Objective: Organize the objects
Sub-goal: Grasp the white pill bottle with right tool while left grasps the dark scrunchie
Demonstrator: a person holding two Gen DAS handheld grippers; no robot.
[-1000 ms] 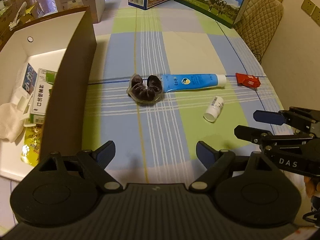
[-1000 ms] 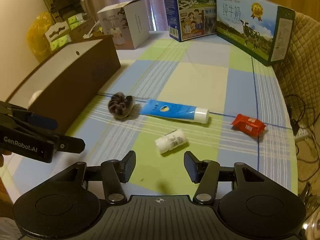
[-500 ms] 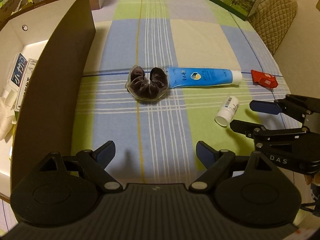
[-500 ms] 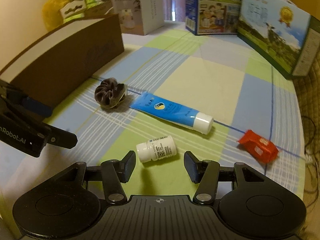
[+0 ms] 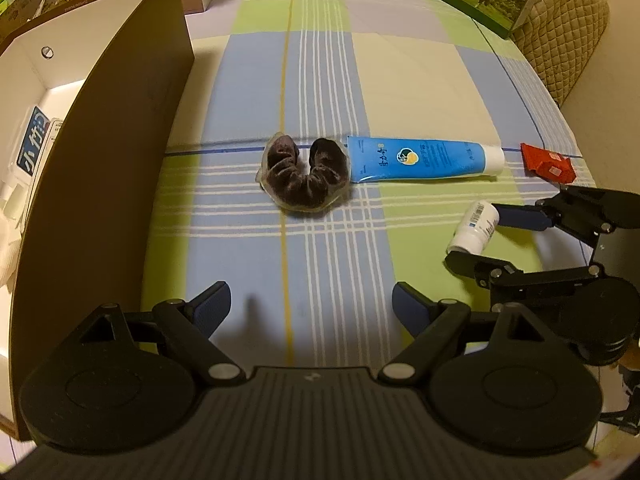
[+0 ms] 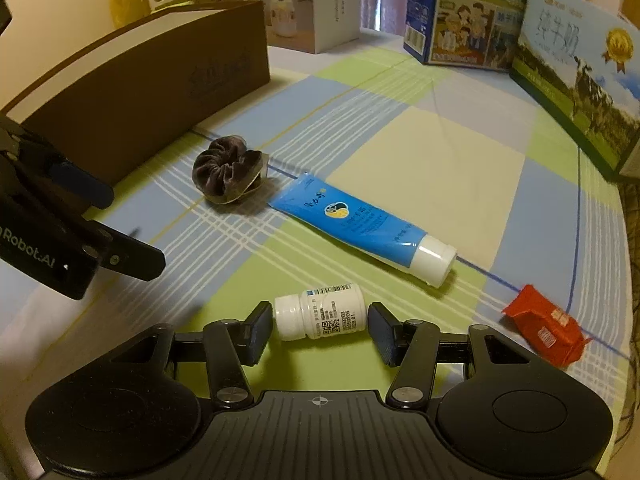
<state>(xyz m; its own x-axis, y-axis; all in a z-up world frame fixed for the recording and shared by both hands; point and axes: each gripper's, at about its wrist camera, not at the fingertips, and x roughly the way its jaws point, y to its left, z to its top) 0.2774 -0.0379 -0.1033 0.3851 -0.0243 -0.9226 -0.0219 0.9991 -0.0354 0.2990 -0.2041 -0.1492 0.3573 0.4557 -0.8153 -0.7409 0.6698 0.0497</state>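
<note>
A small white pill bottle (image 6: 320, 316) lies on its side on the checked tablecloth, between the open fingers of my right gripper (image 6: 318, 330); it also shows in the left wrist view (image 5: 474, 228). A dark brown scrunchie (image 5: 306, 174) (image 6: 226, 172), a blue tube (image 5: 424, 159) (image 6: 360, 226) and a red packet (image 5: 548, 162) (image 6: 546, 330) lie farther out. My left gripper (image 5: 311, 306) is open and empty, low over the cloth short of the scrunchie. The brown box (image 5: 108, 152) at the left holds several packets.
Milk cartons (image 6: 576, 68) and a white box (image 6: 320, 4) stand at the table's far edge. A quilted chair back (image 5: 568, 32) is past the right edge. The left gripper (image 6: 100, 232) shows at the left of the right wrist view.
My right gripper has moved forward and down until its open fingers flank the pill bottle. My left gripper has moved forward toward the scrunchie.
</note>
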